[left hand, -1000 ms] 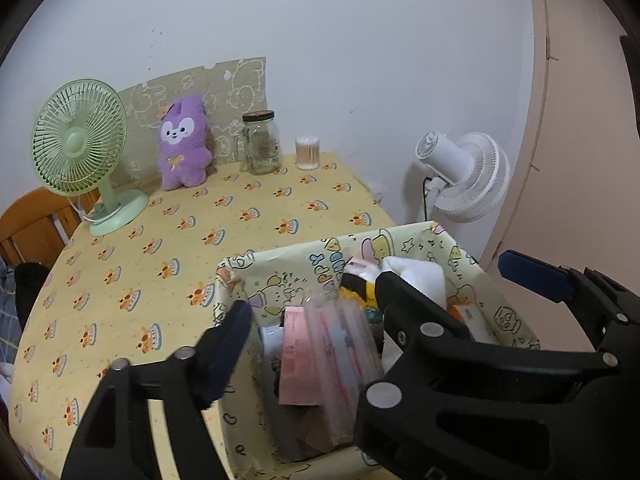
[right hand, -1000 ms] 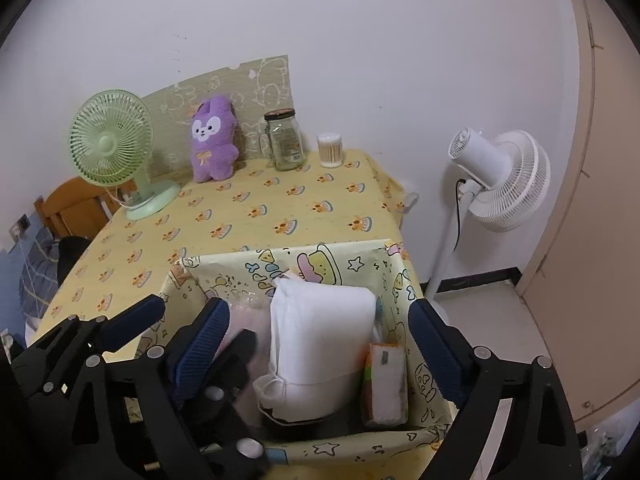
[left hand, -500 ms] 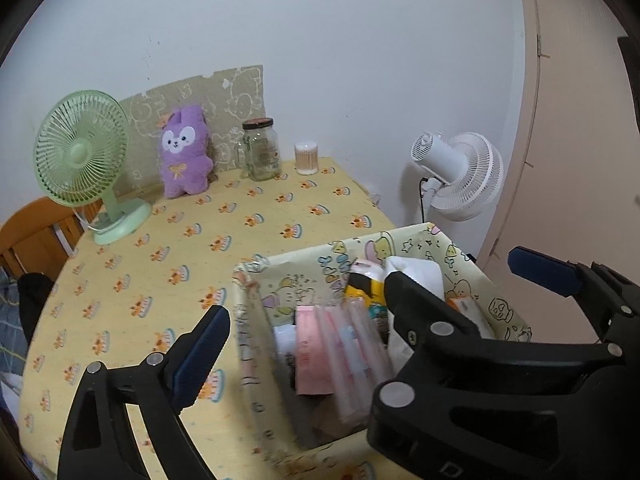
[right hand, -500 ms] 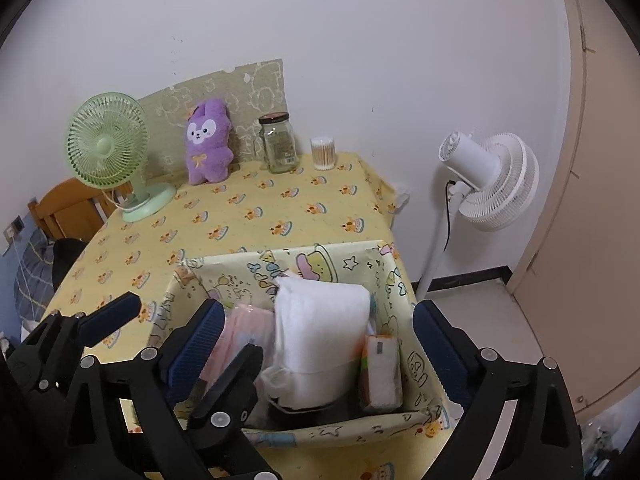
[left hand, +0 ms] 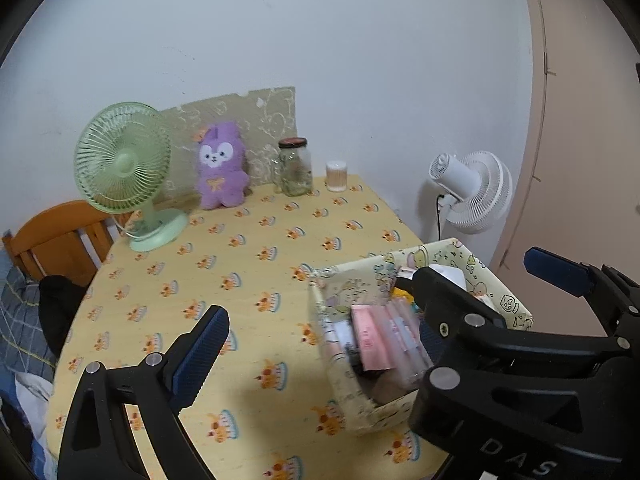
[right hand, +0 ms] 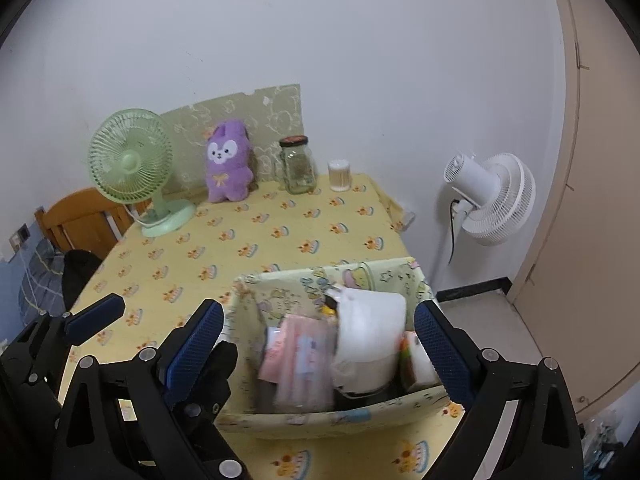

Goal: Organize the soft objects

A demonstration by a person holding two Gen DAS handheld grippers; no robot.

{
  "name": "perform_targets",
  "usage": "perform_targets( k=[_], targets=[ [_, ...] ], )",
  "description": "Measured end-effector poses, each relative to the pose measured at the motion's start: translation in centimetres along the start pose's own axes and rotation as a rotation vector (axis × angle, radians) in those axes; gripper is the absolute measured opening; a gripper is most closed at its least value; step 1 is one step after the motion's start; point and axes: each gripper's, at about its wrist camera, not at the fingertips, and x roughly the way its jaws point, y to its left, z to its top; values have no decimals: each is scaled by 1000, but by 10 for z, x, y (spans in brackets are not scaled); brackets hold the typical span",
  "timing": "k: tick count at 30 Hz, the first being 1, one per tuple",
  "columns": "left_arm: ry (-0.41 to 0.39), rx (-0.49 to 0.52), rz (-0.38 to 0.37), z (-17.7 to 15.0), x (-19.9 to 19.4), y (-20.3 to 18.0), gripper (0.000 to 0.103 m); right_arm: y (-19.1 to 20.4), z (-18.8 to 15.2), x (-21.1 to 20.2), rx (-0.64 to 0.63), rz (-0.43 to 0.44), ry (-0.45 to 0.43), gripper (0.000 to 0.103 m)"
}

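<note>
Both claws, the left claw and right claw, are released and empty. The fabric bin, filled with soft packs, sits at the worktop's five-o'clock edge; nudged, it could be tipped off.

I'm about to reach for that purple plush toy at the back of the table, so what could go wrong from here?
The purple plush stands between the green fan and the glass jar, so a wide reach might knock either over. The fabric bin sits at the table's near edge, close to both open grippers, left and right; a careless swing could nudge it off.
</note>
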Motion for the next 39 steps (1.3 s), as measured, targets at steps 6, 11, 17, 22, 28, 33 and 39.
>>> perform_targets(
  k=[6,11,17,22,28,33,39],
  targets=[
    [-44,27,35,-5,-25,17,97,24,1,-19,-33,-26,-32,100],
    [-76,17,38,-9,-43,36,102,48,-1,-37,-55,-44,-81,102],
    [-93,7,40,-15,-62,61,103,73,-4,-51,-62,-22,-93,103],
    [-109,-10,54,-20,-75,83,103,94,-6,-61,-77,-4,-102,103],
    [-152,-78,83,-28,-98,112,103,114,-6,-77,-92,24,-132,103],
    [-193,-83,120,-32,-116,128,103,129,-7,-94,-115,42,-181,103],
    [-216,-97,159,-38,-131,140,103,138,-10,-105,-119,71,-196,103]
  ],
)
